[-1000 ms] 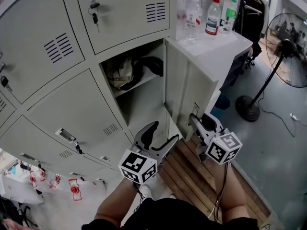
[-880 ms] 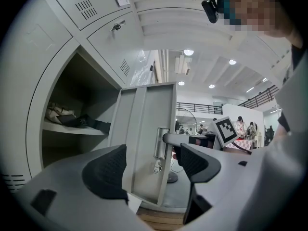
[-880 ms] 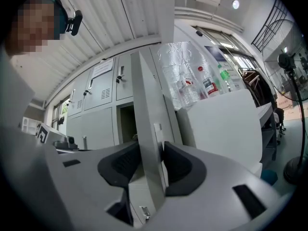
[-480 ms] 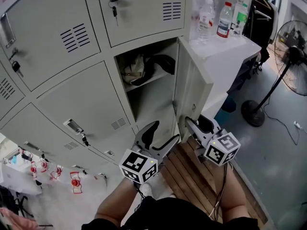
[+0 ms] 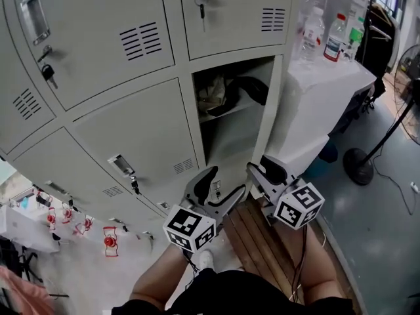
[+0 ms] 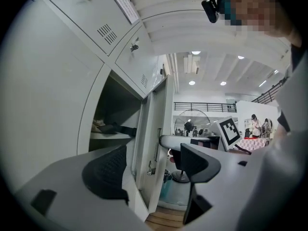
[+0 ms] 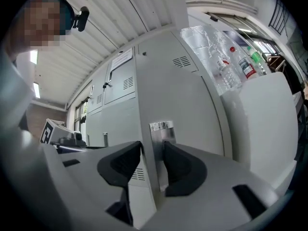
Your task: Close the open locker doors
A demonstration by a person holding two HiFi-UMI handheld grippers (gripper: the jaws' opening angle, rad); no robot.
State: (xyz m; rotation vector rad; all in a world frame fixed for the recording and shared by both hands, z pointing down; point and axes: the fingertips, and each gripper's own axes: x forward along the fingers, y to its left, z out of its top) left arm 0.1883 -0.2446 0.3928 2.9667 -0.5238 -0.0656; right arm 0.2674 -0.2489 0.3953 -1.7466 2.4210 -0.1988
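A grey locker bank fills the head view, and one locker (image 5: 230, 130) in it stands open with dark clothing (image 5: 239, 87) on its shelf. Its door (image 5: 274, 113) hangs out edge-on towards me. My right gripper (image 5: 261, 168) is shut on the door's free edge. The right gripper view shows that gripper (image 7: 153, 153) with the door (image 7: 183, 95) between its pads, just below the label plate (image 7: 161, 126). Its jaws have just been closing a little. My left gripper (image 5: 226, 181) hangs open and empty in front of the locker. The left gripper view shows that gripper (image 6: 154, 150) beside the door (image 6: 155, 129).
Closed lockers with keys (image 5: 201, 2) lie left and above. A white cabinet (image 5: 315, 117) with bottles (image 5: 335, 38) stands right of the door. A standing fan (image 5: 367, 157) is further right. Wooden boards (image 5: 259, 241) lie underfoot.
The door has swung from showing its inner face to nearly edge-on, and my right gripper has moved left with its edge. The left gripper stays open and empty.
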